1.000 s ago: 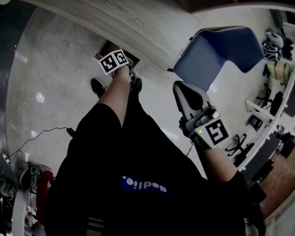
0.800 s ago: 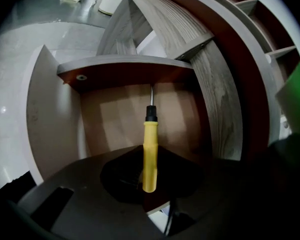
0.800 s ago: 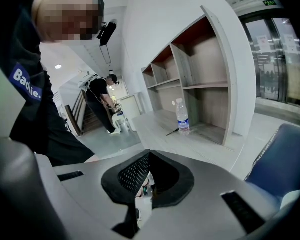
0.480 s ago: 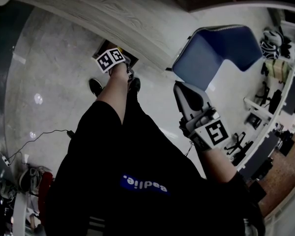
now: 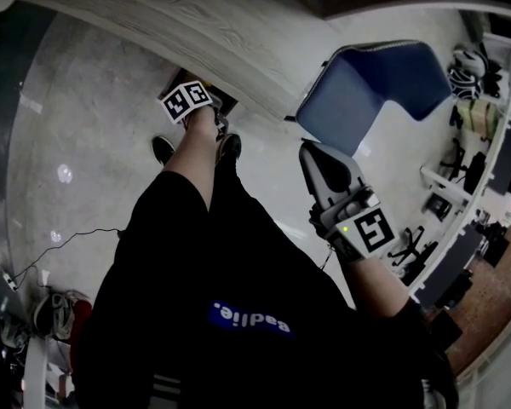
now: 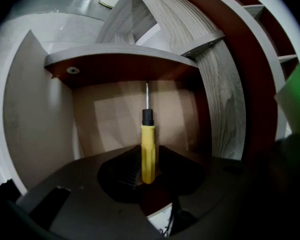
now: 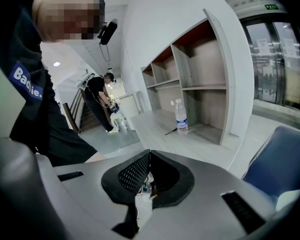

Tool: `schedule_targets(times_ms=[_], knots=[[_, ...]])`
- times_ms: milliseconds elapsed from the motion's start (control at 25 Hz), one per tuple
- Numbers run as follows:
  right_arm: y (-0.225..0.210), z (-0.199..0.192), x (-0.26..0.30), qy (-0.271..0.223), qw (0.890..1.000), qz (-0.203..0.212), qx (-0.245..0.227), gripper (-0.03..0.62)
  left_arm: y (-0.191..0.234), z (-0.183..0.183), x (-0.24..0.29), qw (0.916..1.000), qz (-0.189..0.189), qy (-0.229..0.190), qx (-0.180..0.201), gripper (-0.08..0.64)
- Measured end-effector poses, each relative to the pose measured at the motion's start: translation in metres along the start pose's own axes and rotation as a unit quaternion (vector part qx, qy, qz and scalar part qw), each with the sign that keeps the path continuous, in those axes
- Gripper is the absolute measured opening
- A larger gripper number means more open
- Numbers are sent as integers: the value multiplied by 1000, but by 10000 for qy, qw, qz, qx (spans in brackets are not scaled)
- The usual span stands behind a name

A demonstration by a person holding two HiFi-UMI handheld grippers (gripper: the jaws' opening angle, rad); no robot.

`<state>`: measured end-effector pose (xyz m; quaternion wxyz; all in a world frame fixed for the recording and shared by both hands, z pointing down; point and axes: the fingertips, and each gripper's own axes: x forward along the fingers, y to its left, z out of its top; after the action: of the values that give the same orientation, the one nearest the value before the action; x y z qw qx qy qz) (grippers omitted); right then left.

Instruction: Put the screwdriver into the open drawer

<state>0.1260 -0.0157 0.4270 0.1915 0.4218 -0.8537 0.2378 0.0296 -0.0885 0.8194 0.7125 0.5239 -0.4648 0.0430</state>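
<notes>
In the left gripper view a screwdriver [image 6: 148,151] with a yellow handle and a black collar lies along my left gripper [image 6: 148,176]. Its thin shaft points into the open drawer [image 6: 35,109], over the brown bottom. The jaws are opening; the handle is still between them, close against the ribbed left pad [image 6: 130,166], with no clear squeeze. From the head view only the left gripper's marker cube [image 5: 186,102] shows, at the drawer [image 5: 226,100] under the wooden top. My right gripper [image 5: 313,153] hangs by my right side, shut [image 7: 149,156] and empty.
A blue chair [image 5: 366,83] stands right of the drawer, close to the right gripper. A wooden counter [image 5: 153,15] runs above the drawer. A water bottle [image 7: 180,116] stands on a shelf unit [image 7: 200,89]. A cable [image 5: 77,233] lies on the floor at left. Another person [image 7: 97,101] stands far off.
The left hand's marker cube has shifted a little up and left and rolled slightly. The right gripper has kept still.
</notes>
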Motion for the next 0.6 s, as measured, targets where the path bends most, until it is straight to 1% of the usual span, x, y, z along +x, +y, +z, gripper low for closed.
schedule_targets(times_ms=[120,600], knots=[[-1,-2,-1,4,10000,-19,4,29,0,4,-1,9999,28,-68,127,129],[1,3,-1,-170,9998,91,30,29,-5,14,-14,9992,55,-236,312,130]])
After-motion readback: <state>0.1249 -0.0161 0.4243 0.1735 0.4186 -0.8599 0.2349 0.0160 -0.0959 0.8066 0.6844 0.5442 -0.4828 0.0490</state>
